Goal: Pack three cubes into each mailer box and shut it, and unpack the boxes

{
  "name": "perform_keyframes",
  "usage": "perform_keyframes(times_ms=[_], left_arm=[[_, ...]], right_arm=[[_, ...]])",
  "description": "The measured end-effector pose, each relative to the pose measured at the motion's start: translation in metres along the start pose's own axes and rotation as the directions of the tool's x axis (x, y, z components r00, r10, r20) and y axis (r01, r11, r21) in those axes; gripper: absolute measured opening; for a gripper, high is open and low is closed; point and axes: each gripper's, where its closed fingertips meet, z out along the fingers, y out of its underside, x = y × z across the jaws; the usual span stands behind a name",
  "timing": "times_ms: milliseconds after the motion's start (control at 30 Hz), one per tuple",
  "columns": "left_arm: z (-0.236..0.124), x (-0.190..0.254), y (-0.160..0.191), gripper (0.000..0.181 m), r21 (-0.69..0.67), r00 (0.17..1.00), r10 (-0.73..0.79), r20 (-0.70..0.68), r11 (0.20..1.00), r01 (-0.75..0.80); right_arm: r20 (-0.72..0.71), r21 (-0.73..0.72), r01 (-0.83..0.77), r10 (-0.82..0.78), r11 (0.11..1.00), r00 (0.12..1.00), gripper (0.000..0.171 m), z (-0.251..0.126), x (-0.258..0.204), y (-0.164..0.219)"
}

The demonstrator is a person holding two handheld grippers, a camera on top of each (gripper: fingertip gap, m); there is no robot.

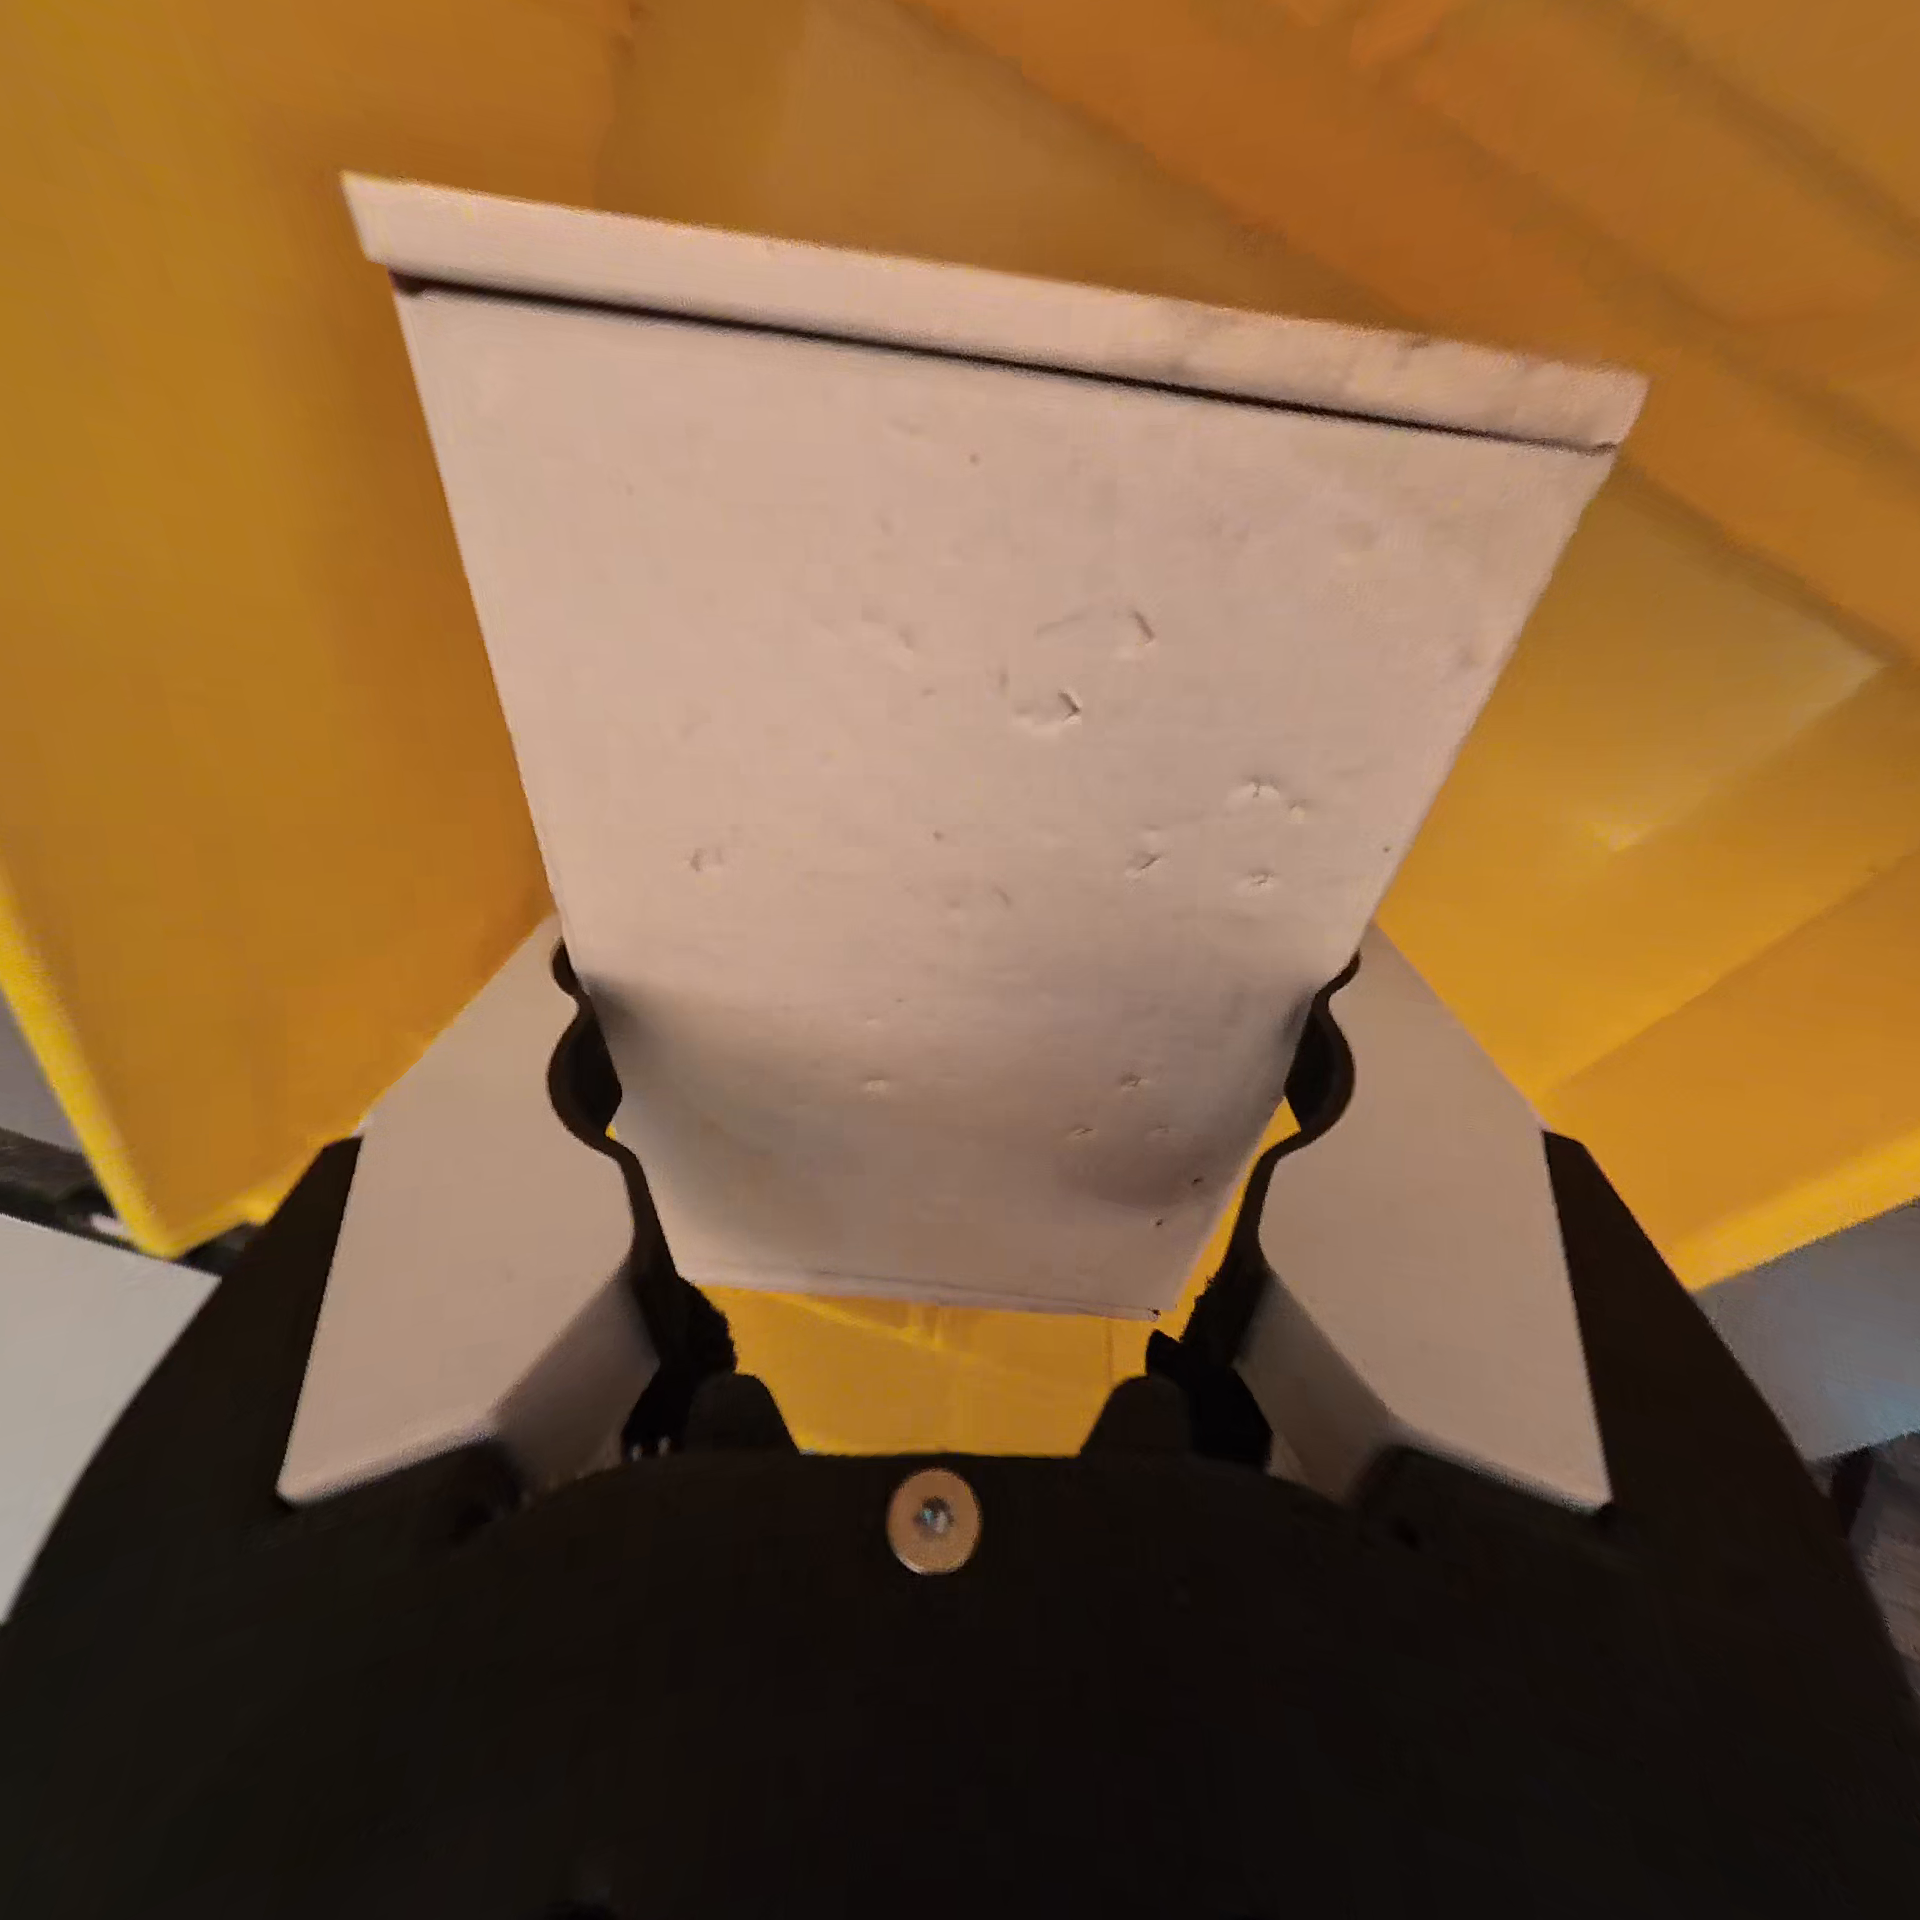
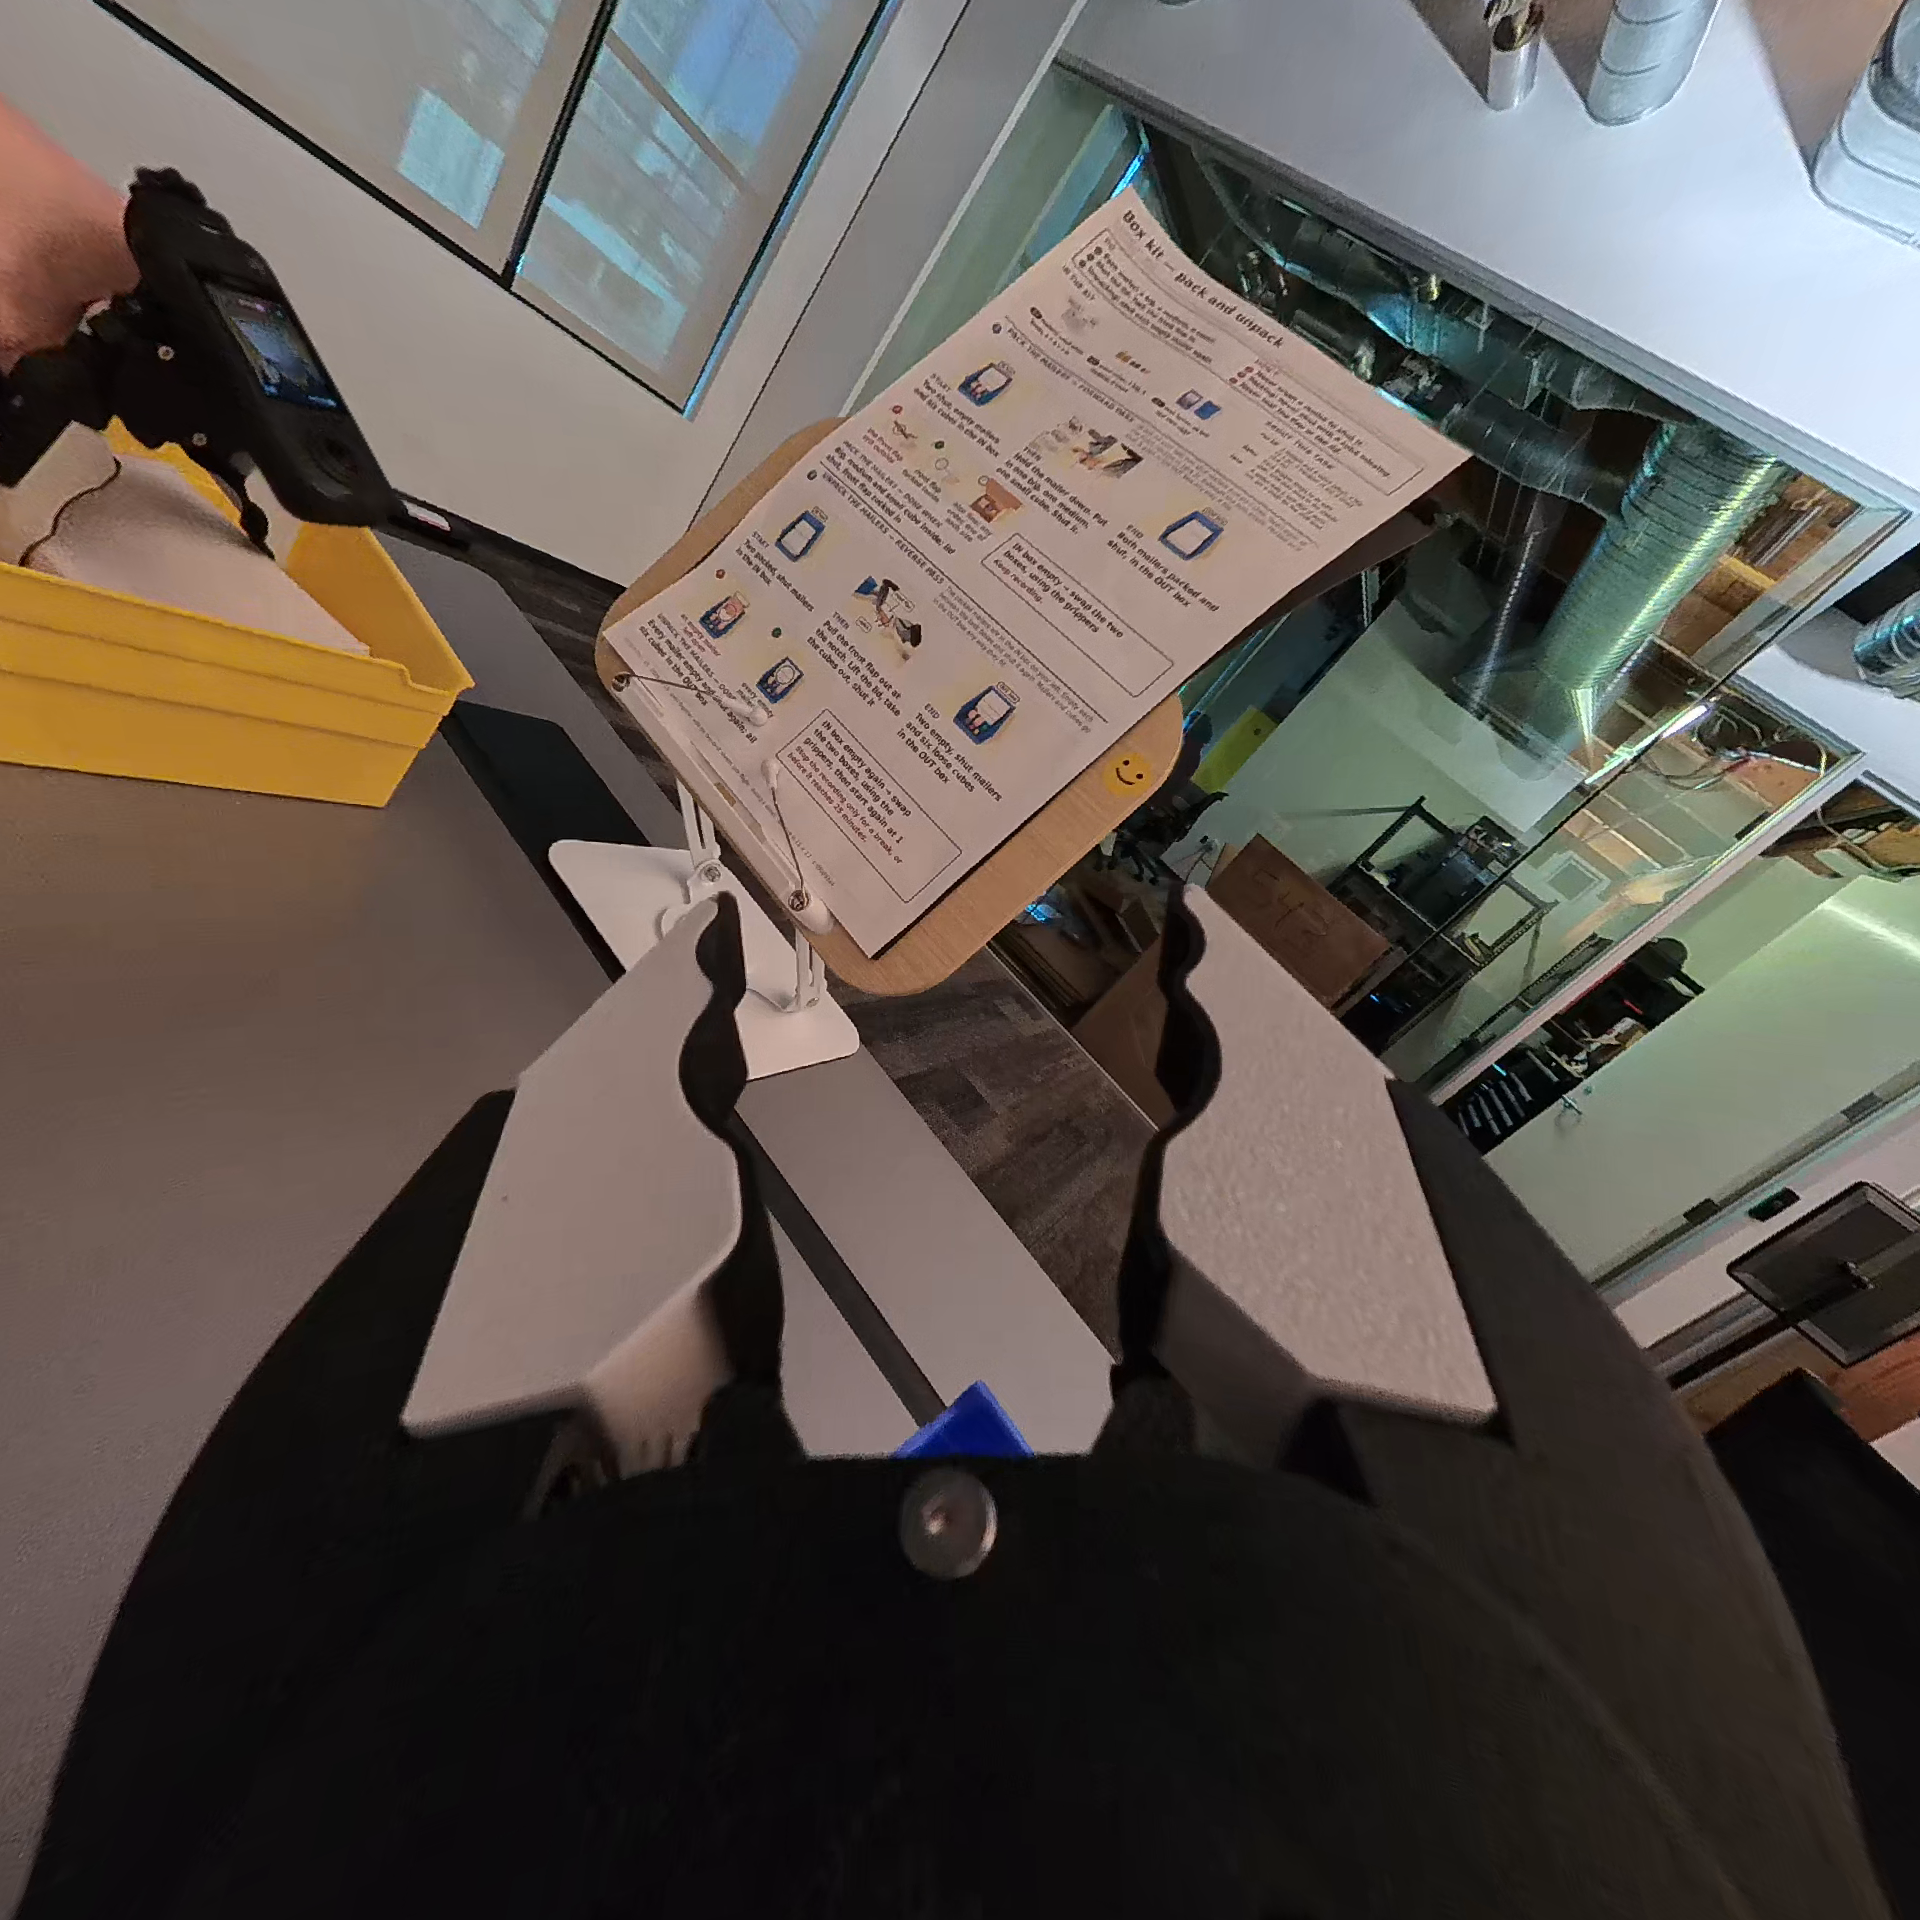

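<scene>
My left gripper (image 1: 961,956) is shut on a white mailer box (image 1: 966,675), with the pads on its two sides. The box's lid looks shut, and its face is dented in several spots. It is held inside a yellow bin (image 1: 208,520). My right gripper (image 2: 951,914) is open and empty above the grey table (image 2: 260,1039). In the right wrist view the yellow bin (image 2: 208,707) stands at the far left with the white mailer (image 2: 208,582) in it. A hand (image 2: 42,260) holds the left gripper's black handle and camera (image 2: 260,353) over it. No cubes show.
An instruction sheet on a wooden board (image 2: 935,582) stands on a white stand (image 2: 748,997) at the table's far edge, just ahead of my right gripper. A small blue piece (image 2: 966,1423) shows low between the right fingers. Carpeted floor and a workshop lie beyond the table. About 55 cm separates my left fingertips from my right.
</scene>
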Motion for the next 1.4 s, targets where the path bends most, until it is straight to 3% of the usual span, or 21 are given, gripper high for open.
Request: perform_keyframes(times_ms=[200,433,533,700,867,1033,1200,1400], left_arm=[[-0.042,-0.004,0.008,0.132,-0.036,0.997,-0.05,0.064,0.998,0.052],[-0.114,0.007,0.01,0.132,-0.066,0.986,-0.049,0.156,0.996,0.06],[-0.146,0.02,-0.01,0.132,-0.061,0.985,-0.016,0.174,0.998,0.027],[-0.173,0.066,-0.084,0.132,-0.003,0.982,0.13,0.14,0.991,-0.131],[-0.165,0.123,-0.161,0.132,0.084,0.955,0.29,0.061,0.952,-0.295],[-0.128,0.154,-0.206,0.132,0.113,0.928,0.372,0.0,0.922,-0.369],[-0.085,0.176,-0.229,0.132,0.101,0.908,0.415,-0.058,0.907,-0.409],[-0.043,0.192,-0.227,0.132,0.011,0.894,0.413,-0.171,0.908,-0.418]], right_arm=[[-0.008,0.044,-0.036,0.037,0.998,0.999,0.08,-0.009,0.01,-0.008],[0.044,0.046,-0.067,0.065,0.997,0.997,0.08,0.0,-0.005,-0.01],[0.103,0.036,-0.079,0.075,0.996,0.992,0.08,0.011,-0.032,-0.013],[0.21,0.015,0.028,-0.03,1.0,0.977,0.08,0.013,-0.113,-0.013],[0.147,0.072,0.177,-0.186,0.982,0.971,0.08,-0.008,-0.169,-0.009],[0.19,0.015,0.08,-0.081,0.997,0.978,0.08,-0.026,-0.193,0.013],[0.299,-0.074,0.179,-0.149,0.981,0.943,0.08,-0.032,-0.229,0.041],[0.437,-0.112,0.283,-0.208,0.953,0.875,0.082,-0.03,-0.266,0.058]])
